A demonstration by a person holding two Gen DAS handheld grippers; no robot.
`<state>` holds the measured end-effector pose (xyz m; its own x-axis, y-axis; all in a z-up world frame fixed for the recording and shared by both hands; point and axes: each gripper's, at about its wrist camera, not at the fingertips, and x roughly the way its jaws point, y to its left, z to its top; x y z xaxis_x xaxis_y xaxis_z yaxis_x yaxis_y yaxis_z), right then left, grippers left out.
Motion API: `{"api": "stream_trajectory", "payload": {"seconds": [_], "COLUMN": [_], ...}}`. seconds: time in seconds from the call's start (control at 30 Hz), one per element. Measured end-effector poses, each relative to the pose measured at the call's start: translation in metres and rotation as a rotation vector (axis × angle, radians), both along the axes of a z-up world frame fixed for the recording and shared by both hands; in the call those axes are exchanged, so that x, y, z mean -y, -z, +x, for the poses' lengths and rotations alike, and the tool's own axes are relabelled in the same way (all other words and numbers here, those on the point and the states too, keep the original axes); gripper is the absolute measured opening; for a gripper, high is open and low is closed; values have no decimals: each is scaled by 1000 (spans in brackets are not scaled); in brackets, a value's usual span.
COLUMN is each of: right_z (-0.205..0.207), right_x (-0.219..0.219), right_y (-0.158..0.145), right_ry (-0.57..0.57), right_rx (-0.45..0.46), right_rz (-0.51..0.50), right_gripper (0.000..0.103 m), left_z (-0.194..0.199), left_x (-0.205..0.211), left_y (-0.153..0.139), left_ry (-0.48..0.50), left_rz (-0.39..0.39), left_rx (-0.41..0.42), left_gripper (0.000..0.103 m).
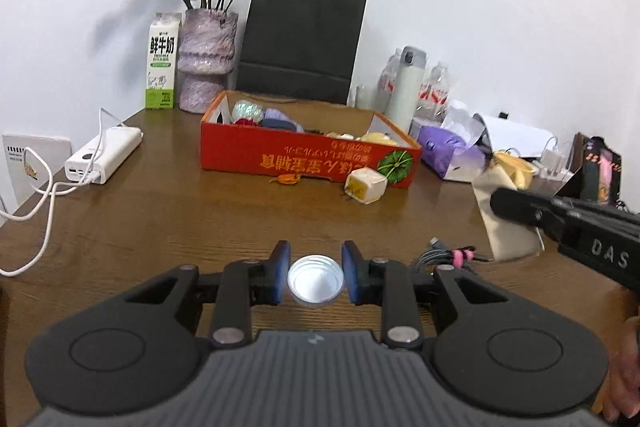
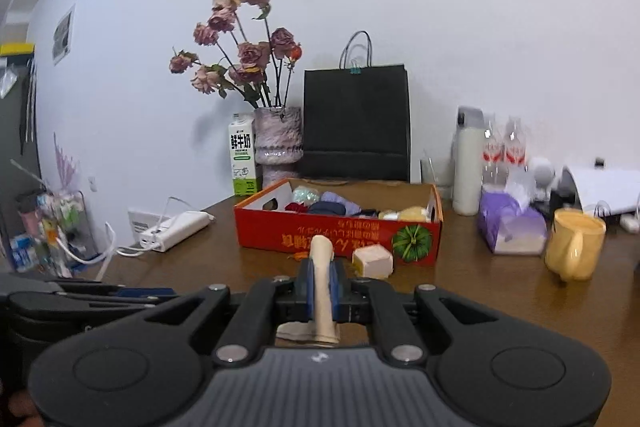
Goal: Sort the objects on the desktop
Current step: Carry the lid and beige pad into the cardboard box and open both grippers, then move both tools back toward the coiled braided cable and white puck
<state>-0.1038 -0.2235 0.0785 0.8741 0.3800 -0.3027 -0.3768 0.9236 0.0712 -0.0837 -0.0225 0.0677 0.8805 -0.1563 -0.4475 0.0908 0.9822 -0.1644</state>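
Note:
My left gripper (image 1: 316,279) is shut on a small white bottle cap (image 1: 316,285), held above the wooden table (image 1: 168,219). My right gripper (image 2: 322,279) is shut on a beige cloth pouch (image 2: 322,291). In the left wrist view the right gripper (image 1: 500,205) enters from the right with the pouch (image 1: 508,227) hanging below it. A red cardboard box (image 1: 304,157) (image 2: 340,233) with several soft items stands at mid table beyond both grippers. A small cream cube-shaped item (image 1: 366,185) (image 2: 374,261) lies against the box front.
A coiled cable with a pink tie (image 1: 448,257) lies right of the left gripper. A white power bank (image 1: 106,155) with cords is at the left. A yellow mug (image 2: 576,247) and purple tissue pack (image 2: 512,227) stand at the right. A vase (image 1: 206,59), milk carton (image 1: 162,61) and black bag (image 1: 300,43) line the wall.

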Motion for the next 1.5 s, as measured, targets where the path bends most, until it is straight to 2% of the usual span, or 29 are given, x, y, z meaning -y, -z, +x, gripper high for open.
{"api": "stream_trajectory", "payload": {"seconds": [0.17, 0.33, 0.43, 0.53, 0.67, 0.77, 0.83, 0.93, 1.03, 1.1, 1.13, 1.2, 1.23, 1.27, 1.33, 1.4, 1.5], "right_z": [-14, 3, 32, 71, 144, 212, 265, 351, 416, 446, 457, 473, 479, 483, 482, 475, 450], "right_x": [2, 0, 0, -1, -5, -8, -11, -23, -41, -49, -53, -59, -59, -58, -51, -44, -40], "right_y": [-8, -23, -37, -57, -83, -94, -91, -67, -33, -11, -3, 10, 14, 16, 12, 3, -14], "right_ry": [4, -7, -3, -4, -16, 3, 7, 20, 64, 87, 99, 124, 140, 167, 163, 153, 161], "right_rx": [32, 71, 88, 115, 104, 64, -13, -198, -320, -375, -383, -384, -393, -398, -394, -382, -342], "right_rz": [-4, -16, 3, 29, 41, 26, 15, -30, -144, -204, -236, -306, -325, -329, -294, -246, -202], "right_gripper": [7, 7, 7, 7, 7, 7, 7, 7, 7, 7, 9, 18, 29, 35, 35, 37, 46], "left_z": [-2, 29, 62, 109, 194, 268, 321, 395, 451, 476, 483, 489, 486, 481, 469, 449, 418], "left_x": [-3, -10, -15, -16, -22, -9, 3, 20, 30, 33, 34, 34, 33, 31, 27, 22, 18], "left_y": [-13, -33, -54, -76, -99, -100, -90, -64, -33, -13, -8, -5, -7, -11, -21, -32, -48], "left_ry": [-19, -38, -30, -22, 17, 55, 83, 76, 49, 14, 22, 48, 40, 40, 35, 4, -62], "left_rz": [-1, -4, -29, -20, -47, 5, 34, 73, 97, 76, 76, 80, 87, 95, 111, 133, 184], "left_rx": [35, 53, 75, 108, 44, -38, -103, -194, -279, -365, -390, -404, -384, -353, -311, -255, -228], "left_gripper": [29, 29, 29, 29, 29, 29, 29, 29, 30, 30, 31, 51, 53, 55, 63, 75, 83]}}
